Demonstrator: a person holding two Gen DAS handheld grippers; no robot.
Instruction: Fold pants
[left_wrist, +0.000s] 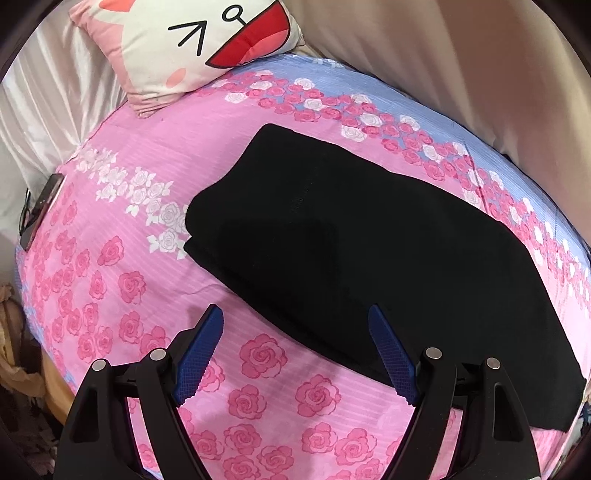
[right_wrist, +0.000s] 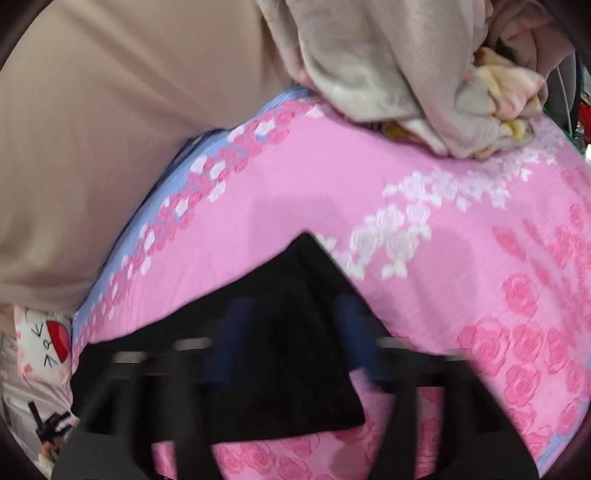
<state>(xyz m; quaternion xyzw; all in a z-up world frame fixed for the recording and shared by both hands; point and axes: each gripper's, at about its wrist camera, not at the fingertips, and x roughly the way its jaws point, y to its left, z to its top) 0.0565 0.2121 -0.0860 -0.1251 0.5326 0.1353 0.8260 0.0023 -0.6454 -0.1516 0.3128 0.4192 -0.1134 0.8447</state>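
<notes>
The black pants (left_wrist: 351, 236) lie folded in a long flat strip on the pink rose bedsheet (left_wrist: 122, 266), running from centre to lower right. My left gripper (left_wrist: 295, 314) is open and empty, hovering above the pants' near edge, with blue pads (left_wrist: 201, 354) apart. In the right wrist view the pants (right_wrist: 273, 332) fill the lower centre with a corner pointing away. My right gripper (right_wrist: 295, 325) is motion-blurred over the pants; its blue fingers (right_wrist: 236, 332) look apart, with nothing seen between them.
A cartoon-face pillow (left_wrist: 192, 48) lies at the bed's head. A dark phone-like object (left_wrist: 40, 206) sits at the left bed edge. A beige blanket heap (right_wrist: 388, 74) lies at the bed's far end. A beige wall (right_wrist: 110, 129) borders the bed.
</notes>
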